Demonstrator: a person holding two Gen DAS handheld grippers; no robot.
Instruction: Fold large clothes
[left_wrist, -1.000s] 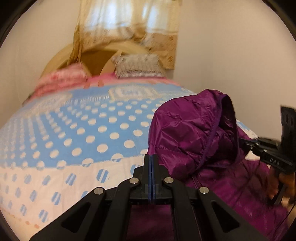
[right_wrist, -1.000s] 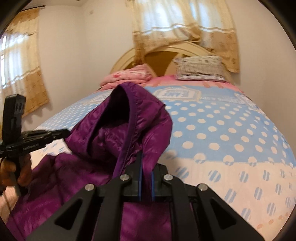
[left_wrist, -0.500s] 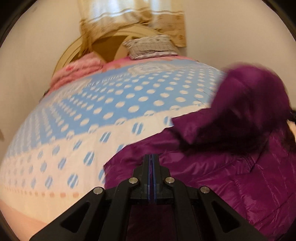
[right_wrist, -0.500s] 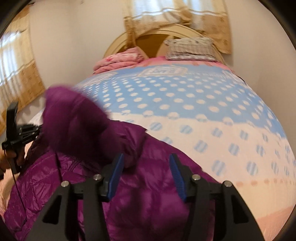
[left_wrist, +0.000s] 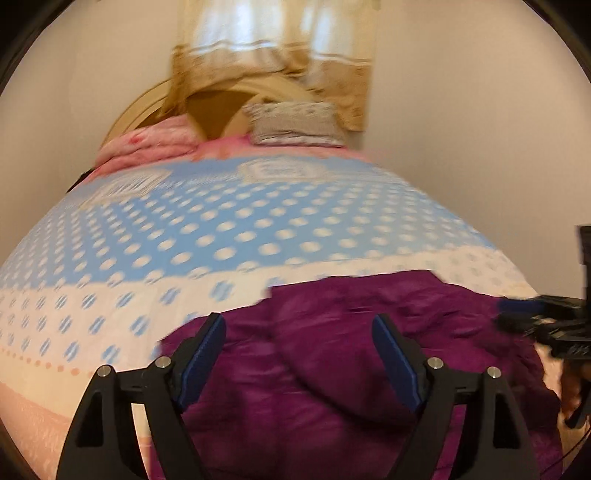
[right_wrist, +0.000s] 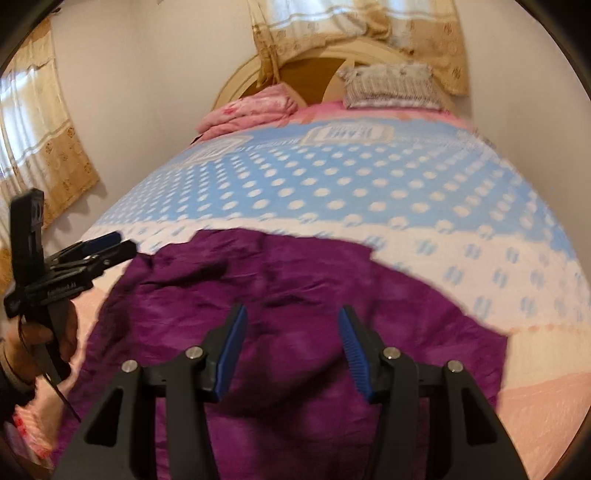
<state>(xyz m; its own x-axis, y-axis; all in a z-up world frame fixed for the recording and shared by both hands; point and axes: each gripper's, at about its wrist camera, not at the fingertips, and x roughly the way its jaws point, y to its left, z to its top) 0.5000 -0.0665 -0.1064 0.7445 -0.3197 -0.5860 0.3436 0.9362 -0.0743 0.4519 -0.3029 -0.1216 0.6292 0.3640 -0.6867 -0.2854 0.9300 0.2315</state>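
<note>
A purple puffer jacket (left_wrist: 332, 369) lies spread flat on the near end of the bed, its hood folded down onto its body. My left gripper (left_wrist: 297, 319) hovers over the jacket with its jaws opening; nothing is pinched between the blue pads. In the right wrist view the jacket (right_wrist: 295, 288) fills the foreground, and my right gripper (right_wrist: 292, 310) stands open above it, holding nothing. The left gripper (right_wrist: 110, 243) shows at the left edge, held by a hand (right_wrist: 37, 339). The right gripper (left_wrist: 517, 314) shows at the right edge of the left wrist view.
The bed (left_wrist: 221, 229) has a blue cover with white dots and a pale band near the jacket. A folded pink blanket (left_wrist: 147, 144) and a grey pillow (left_wrist: 295, 123) lie by the headboard. A wall runs along the bed's right side; curtains (right_wrist: 40, 147) hang at left.
Both grippers were shut on the raised hood a second ago. The hood has dropped flat onto the jacket, and both grippers have let go and stand open, the right one first.
</note>
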